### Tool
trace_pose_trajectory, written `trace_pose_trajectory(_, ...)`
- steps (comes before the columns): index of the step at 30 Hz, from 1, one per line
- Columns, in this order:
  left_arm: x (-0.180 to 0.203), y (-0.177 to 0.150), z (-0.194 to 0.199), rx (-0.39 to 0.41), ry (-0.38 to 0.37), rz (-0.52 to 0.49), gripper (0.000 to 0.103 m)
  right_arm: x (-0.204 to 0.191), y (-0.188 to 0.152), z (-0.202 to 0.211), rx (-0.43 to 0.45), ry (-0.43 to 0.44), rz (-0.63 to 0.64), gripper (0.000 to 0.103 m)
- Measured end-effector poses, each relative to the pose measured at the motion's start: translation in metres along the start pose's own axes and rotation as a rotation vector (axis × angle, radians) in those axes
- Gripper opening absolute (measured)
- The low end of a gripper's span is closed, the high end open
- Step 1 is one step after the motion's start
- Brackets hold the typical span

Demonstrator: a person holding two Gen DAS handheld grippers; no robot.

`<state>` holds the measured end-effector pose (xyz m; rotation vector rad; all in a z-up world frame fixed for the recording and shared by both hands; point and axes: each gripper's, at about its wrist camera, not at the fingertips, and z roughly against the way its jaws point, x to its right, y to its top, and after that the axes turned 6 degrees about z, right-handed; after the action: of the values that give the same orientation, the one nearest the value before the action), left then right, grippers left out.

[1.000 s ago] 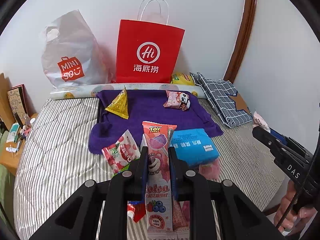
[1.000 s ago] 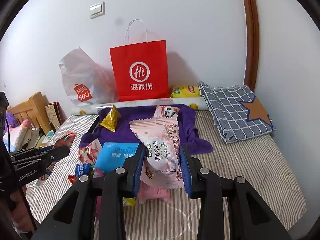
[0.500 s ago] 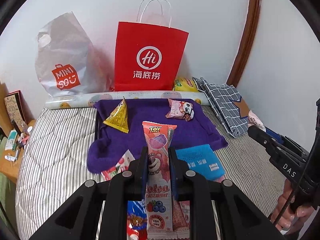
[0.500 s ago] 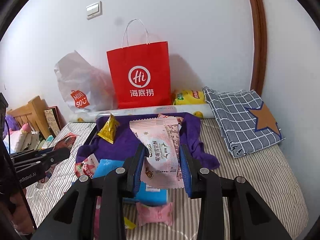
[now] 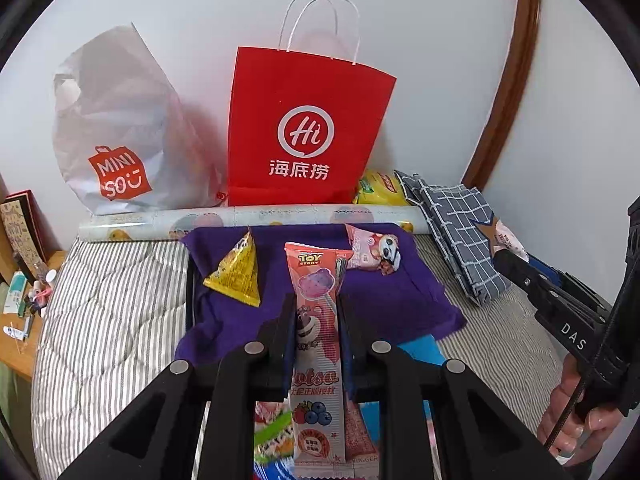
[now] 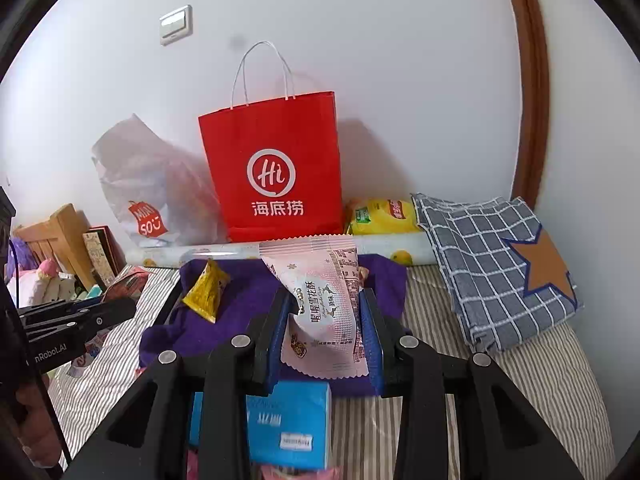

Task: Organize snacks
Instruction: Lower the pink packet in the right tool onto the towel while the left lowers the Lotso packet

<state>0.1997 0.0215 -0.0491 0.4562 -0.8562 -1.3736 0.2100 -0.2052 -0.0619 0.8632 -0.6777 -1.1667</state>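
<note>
Both tools are clamped on snacks, the left tool (image 5: pixel 313 322) on a Toy Story lollipop packet (image 5: pixel 316 320) held lengthwise, the right tool (image 6: pixel 325 312) on a pink nougat pouch (image 6: pixel 324 304), with the purple cloth (image 5: pixel 376 304) lying just ahead.

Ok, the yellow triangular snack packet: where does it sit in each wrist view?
Left wrist: yellow triangular packet left of centre, on the purple cloth, up-left of the claw.
Right wrist: yellow triangular packet left of centre, at the purple cloth's left edge.
Shared landmark: red paper bag standing behind it against the wall.
</note>
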Motion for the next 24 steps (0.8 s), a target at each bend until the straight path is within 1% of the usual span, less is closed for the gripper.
trace_pose_trajectory(3, -0.006, 0.007, -0.009, 0.011, 0.023, 0.005, 0.018, 0.002, 0.006, -0.014, -0.008, 0.009, -0.005, 0.034)
trace_pose_trajectory(6, -0.014, 0.015, -0.02, -0.003, 0.021, 0.032, 0.018, 0.002, 0.009, -0.026, -0.017, 0.016, -0.007, 0.034)
trace_pose_trajectory(9, -0.021, 0.021, -0.03, 0.0, 0.037, 0.04, 0.018, 0.005, 0.013, -0.04, -0.02, 0.017, 0.0, 0.034)
trace_pose_trajectory(13, -0.031, 0.026, -0.043, -0.004, 0.039, 0.065, 0.018, 0.012, 0.015, -0.058, -0.041, 0.015, 0.001, 0.034)
trace_pose_trajectory(17, -0.042, 0.029, -0.062, -0.02, 0.041, 0.094, 0.018, 0.019, 0.013, -0.079, -0.07, 0.021, 0.002, 0.034)
trace_pose_trajectory(20, -0.048, 0.029, -0.075, -0.035, 0.035, 0.102, 0.018, 0.025, 0.01, -0.094, -0.081, 0.041, -0.01, 0.034)
trace_pose_trajectory(24, -0.056, 0.024, -0.092, -0.039, 0.022, 0.1, 0.018, 0.035, -0.003, -0.114, -0.111, 0.067, -0.042, 0.034)
